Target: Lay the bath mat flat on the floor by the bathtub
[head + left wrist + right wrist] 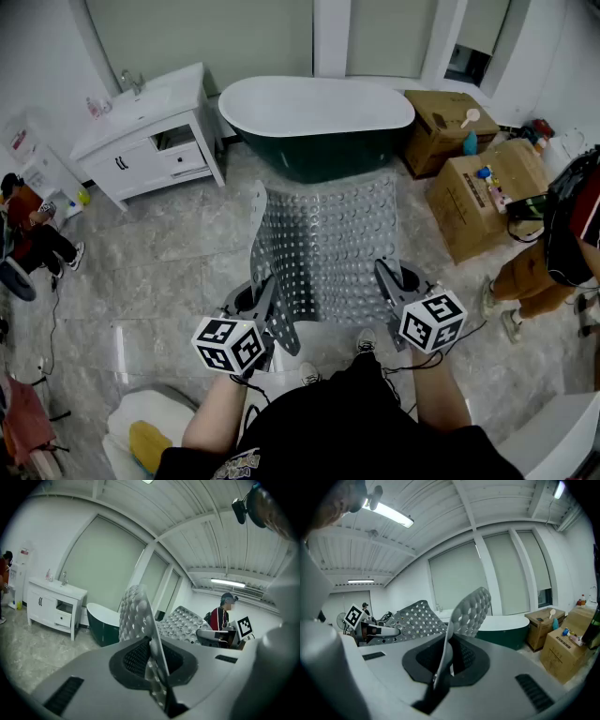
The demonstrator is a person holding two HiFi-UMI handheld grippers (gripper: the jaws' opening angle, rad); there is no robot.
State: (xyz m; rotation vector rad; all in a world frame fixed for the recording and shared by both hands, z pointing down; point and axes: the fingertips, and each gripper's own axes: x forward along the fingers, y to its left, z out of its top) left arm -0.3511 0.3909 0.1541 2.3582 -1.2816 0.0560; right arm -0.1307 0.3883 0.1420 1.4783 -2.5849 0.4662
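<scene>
Pinching the bath mat (328, 239) by its near corners, left gripper (266, 298) and right gripper (387, 279) both clamped on it, I see it stretching straight ahead toward the bathtub (317, 114).

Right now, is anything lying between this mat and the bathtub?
Nothing visible. The bath mat, held by the left gripper and right gripper, hangs before the bathtub; cardboard boxes stand aside at right. It hides part of the floor.

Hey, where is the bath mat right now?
In the head view the mat is mid-frame, held at its near corners by the left gripper and right gripper, just in front of the bathtub.
</scene>
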